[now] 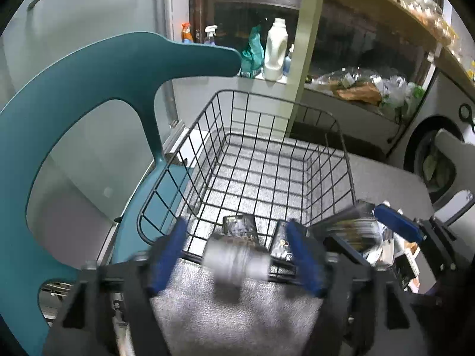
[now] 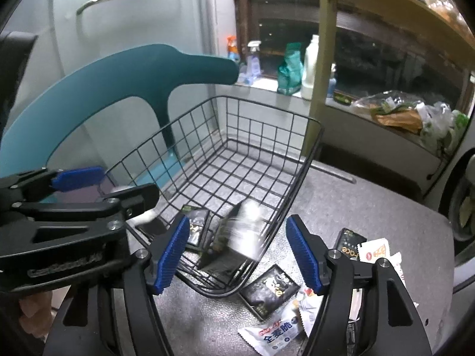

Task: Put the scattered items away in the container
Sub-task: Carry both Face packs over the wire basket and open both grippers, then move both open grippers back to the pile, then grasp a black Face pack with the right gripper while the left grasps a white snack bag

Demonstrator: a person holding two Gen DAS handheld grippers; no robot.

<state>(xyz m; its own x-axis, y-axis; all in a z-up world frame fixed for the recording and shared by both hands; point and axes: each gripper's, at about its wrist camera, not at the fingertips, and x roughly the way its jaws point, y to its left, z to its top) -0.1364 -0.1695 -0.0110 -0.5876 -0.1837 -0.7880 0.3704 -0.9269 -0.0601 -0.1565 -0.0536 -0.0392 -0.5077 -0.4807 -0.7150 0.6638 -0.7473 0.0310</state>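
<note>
Both grippers, left (image 1: 237, 255) and right (image 2: 237, 252), stand with jaws apart over the wire basket (image 2: 308, 160), each with a blurred packet (image 2: 237, 237) between its pads, seemingly untouched; more packets (image 2: 268, 292) lie on the table (image 2: 371, 207).

The left gripper (image 1: 237, 255) pointed steeply downward, its blue-padded jaws standing well apart with neither pad pressing on anything. Beside it, the right gripper (image 2: 237, 252) tilted down likewise, jaws spread wide, gripping nothing.

A home laundry corner: washing machine (image 1: 439, 160), detergent bottle (image 1: 276, 50), fridge (image 2: 124, 38).
</note>
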